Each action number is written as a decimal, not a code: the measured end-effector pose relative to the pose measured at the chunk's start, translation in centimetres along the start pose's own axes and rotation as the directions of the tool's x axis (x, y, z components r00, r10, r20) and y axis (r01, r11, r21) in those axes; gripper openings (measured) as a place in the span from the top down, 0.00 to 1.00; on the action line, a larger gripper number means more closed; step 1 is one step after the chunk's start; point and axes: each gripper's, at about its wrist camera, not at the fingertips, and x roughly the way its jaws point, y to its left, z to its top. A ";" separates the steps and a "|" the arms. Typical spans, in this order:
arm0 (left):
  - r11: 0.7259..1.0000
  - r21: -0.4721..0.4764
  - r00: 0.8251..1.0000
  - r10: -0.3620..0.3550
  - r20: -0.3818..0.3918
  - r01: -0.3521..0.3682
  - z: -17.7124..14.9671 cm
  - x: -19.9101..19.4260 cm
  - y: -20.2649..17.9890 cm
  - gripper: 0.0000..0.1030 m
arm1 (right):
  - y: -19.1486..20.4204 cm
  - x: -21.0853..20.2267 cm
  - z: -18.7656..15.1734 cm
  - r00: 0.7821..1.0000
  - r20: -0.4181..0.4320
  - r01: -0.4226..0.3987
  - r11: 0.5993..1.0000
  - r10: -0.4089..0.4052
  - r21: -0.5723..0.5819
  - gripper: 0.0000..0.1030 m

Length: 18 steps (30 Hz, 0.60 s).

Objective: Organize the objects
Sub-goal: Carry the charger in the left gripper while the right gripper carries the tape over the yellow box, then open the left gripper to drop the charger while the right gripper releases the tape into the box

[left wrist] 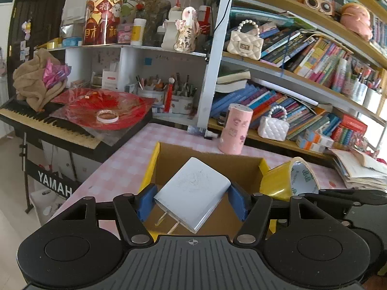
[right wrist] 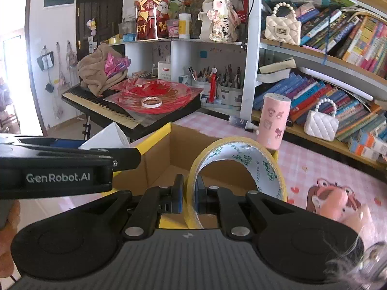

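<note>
The left claw (left wrist: 192, 199) is clamped on a white charger (left wrist: 193, 192) (prongs toward 7 o'clock) above the open cardboard box (left wrist: 208, 166) on the pink checked worktop (left wrist: 121, 166). The right claw (right wrist: 188, 197) pinches the wall of a yellow tape roll (right wrist: 238, 166) over the box's 3 o'clock side. A pink canister (left wrist: 234, 129) stands at 12 o'clock beyond the box.

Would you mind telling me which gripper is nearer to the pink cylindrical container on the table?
Right, though it's close. The right gripper, holding the tape roll, sits just before the pink container; the left gripper, holding the white charger, is further left.
</note>
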 end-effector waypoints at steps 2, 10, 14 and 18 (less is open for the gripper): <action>1.000 0.003 1.000 0.013 -0.015 -0.013 0.3 1.3 -0.2 0.38 | -0.7 1.6 0.5 1.000 -0.014 -0.015 1.000 0.015 -0.021 0.91; 0.997 0.028 0.987 0.080 -0.136 -0.077 -0.5 6.2 -0.7 0.38 | -2.4 7.8 0.0 0.988 -0.137 -0.077 0.993 0.065 -0.088 0.91; 0.994 0.042 0.978 0.103 -0.184 -0.097 -1.0 7.7 -0.9 0.38 | -2.7 10.0 -0.7 0.971 -0.218 -0.124 0.986 0.096 -0.116 0.91; 0.992 0.056 0.967 0.120 -0.224 -0.110 -1.5 8.8 -1.1 0.38 | -3.1 11.8 -1.3 0.944 -0.310 -0.159 0.979 0.113 -0.128 0.91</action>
